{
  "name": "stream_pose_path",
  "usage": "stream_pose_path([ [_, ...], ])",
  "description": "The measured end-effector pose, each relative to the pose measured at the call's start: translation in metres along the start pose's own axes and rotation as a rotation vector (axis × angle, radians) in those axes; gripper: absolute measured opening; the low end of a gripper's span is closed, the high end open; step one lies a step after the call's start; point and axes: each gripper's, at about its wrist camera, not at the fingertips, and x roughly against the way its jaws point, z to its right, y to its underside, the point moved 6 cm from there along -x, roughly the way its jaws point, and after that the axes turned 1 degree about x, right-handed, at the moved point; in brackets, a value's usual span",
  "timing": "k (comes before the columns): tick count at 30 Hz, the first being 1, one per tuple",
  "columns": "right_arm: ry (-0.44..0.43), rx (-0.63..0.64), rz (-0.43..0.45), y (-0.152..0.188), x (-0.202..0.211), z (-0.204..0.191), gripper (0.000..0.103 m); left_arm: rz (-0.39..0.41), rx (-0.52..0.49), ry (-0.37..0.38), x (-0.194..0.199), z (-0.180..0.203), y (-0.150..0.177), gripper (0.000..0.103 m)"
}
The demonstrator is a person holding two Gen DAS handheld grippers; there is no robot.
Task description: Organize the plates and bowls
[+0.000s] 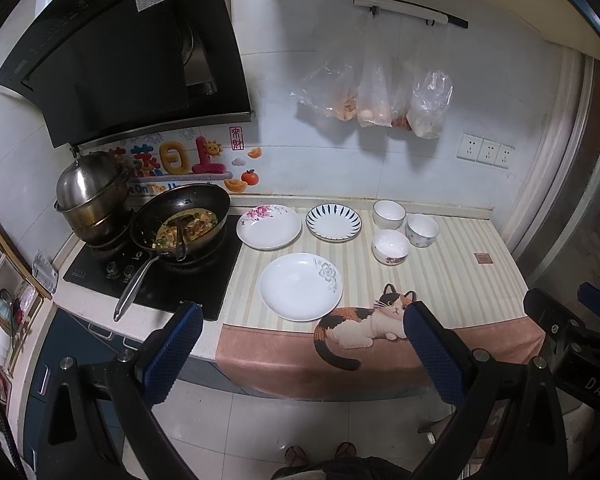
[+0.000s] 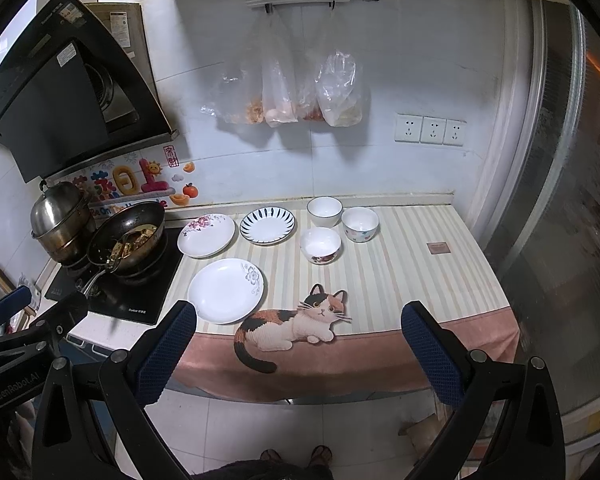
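Counter (image 1: 452, 280) with a striped mat, seen from in front at its near edge, where we hold both grippers back over the floor. The left gripper (image 1: 302, 346) and the right gripper (image 2: 298, 342) are spread wide and grasp nothing. In the right view the left gripper shows at the left rim (image 2: 32, 316).

On the mat lie three plates. A white plate (image 1: 300, 286) sits nearest the front edge, close to a cat picture (image 1: 364, 326) printed on the mat. Behind it, along the back edge, a pink-flowered plate (image 1: 269, 226) sits just beside the stove (image 1: 152, 280), and a blue-striped plate (image 1: 333, 222) lies to its right. Three bowls (image 1: 404, 228) cluster right of the plates: two at the back, and one with a dark floral band nearer us.

Left of the mat, the stove carries a wok (image 1: 180, 226) of food with its long handle pointing toward the front edge, and a steel pot (image 1: 92, 200) behind it. A hood (image 1: 120, 52) hangs above. Plastic bags (image 1: 376, 96) hang on the wall over the plates.

The right half of the mat is bare apart from a small brown square (image 1: 483, 258), up to the right edge by a glass door (image 2: 560, 200).
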Motion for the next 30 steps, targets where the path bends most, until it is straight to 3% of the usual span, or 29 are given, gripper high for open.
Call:
stream_pose_path([
  [30,0.0,0.011,0.006,-0.021,-0.014,-0.012,0.103,-0.002,0.006,0.005,-0.004,-0.004,-0.009,0.103],
])
